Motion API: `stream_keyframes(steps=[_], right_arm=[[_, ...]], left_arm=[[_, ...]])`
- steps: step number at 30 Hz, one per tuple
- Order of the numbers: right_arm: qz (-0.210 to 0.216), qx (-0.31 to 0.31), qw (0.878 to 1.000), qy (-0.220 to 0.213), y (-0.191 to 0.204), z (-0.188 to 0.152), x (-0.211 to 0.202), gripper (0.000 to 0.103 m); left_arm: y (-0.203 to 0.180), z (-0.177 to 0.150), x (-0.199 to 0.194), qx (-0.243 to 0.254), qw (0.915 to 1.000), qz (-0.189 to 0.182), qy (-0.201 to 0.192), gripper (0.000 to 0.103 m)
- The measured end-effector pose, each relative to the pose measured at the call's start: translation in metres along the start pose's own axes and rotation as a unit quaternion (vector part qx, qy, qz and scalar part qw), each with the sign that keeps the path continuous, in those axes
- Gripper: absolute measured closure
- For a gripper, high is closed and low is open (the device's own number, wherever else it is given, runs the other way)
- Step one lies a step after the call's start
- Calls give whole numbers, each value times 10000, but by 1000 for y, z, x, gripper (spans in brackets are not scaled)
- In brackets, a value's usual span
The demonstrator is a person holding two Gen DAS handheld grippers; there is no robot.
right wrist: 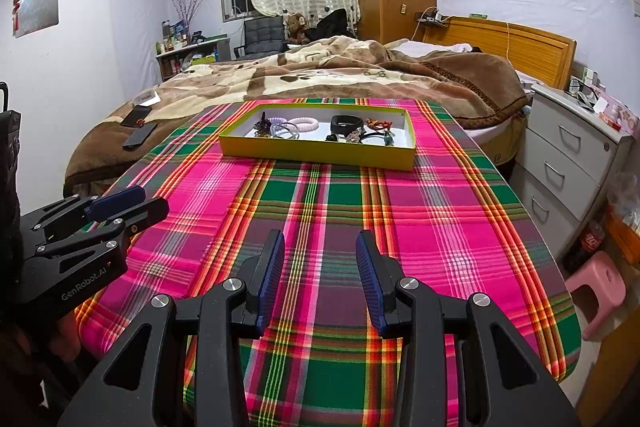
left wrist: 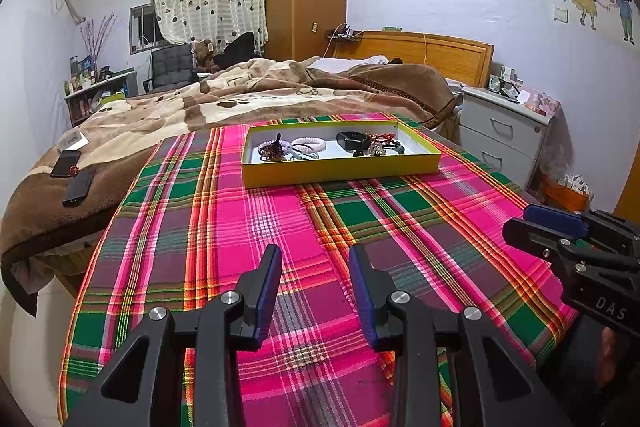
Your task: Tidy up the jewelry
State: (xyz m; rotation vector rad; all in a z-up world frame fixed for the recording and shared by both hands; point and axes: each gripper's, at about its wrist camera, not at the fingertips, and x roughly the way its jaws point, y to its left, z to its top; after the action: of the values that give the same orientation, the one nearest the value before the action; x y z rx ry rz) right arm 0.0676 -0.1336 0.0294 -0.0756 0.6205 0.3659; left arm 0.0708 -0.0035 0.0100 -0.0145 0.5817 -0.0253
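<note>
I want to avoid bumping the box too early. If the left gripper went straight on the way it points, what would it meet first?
Probably the plaid tablecloth: the open left gripper tilts downward, well short of the yellow box.

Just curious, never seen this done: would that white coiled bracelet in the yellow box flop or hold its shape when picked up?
The white coiled bracelet looks like springy coil, so probably stretchy, light, keeping its ring shape. It touches other bands, so it might snag them.
</note>
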Motion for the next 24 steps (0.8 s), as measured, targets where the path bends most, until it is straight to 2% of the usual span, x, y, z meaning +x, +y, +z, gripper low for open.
stream_keyframes(steps=[24], right_arm=[[4,-1,10000,5,0,0,0,65]], left_arm=[[-1,-1,-1,31,10000,31,3,69]])
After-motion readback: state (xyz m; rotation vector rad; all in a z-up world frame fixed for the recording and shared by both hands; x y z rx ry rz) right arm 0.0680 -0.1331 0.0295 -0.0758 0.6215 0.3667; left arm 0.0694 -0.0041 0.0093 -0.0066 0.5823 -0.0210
